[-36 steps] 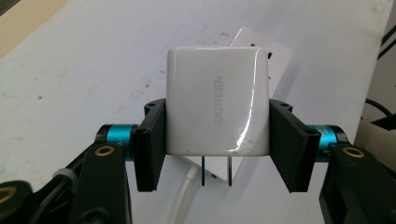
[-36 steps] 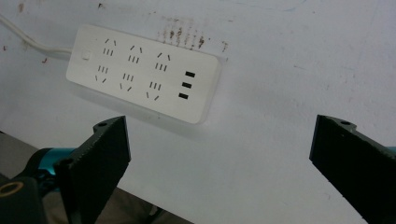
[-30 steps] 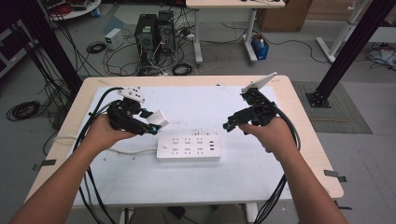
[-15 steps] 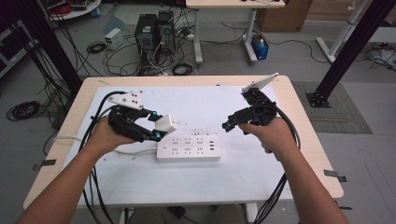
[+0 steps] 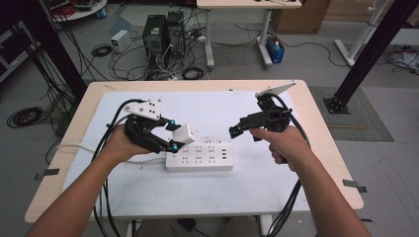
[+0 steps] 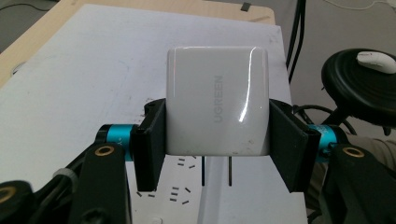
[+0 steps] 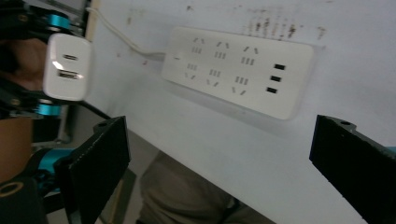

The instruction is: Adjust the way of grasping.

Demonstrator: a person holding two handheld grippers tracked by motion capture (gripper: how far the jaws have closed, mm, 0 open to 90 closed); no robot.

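Presently, left gripper (image 5: 174,139) clenched on glossy white cube-shaped wall charger (image 6: 217,100), held just above left end of white rectangular plastic power strip (image 5: 199,156), two prongs pointing down over its slots. Risk: prongs off-line with slots, so jamming, bending, or shoving the unsteadied strip. Right gripper (image 5: 233,131) released, empty, beyond strip's right end. Versus earlier frame: charger carried rightward, nearer strip.

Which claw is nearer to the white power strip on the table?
Left. The left claw, shut on a white charger, hangs just above the power strip at its left end. The right claw, open, sits up and right of it.
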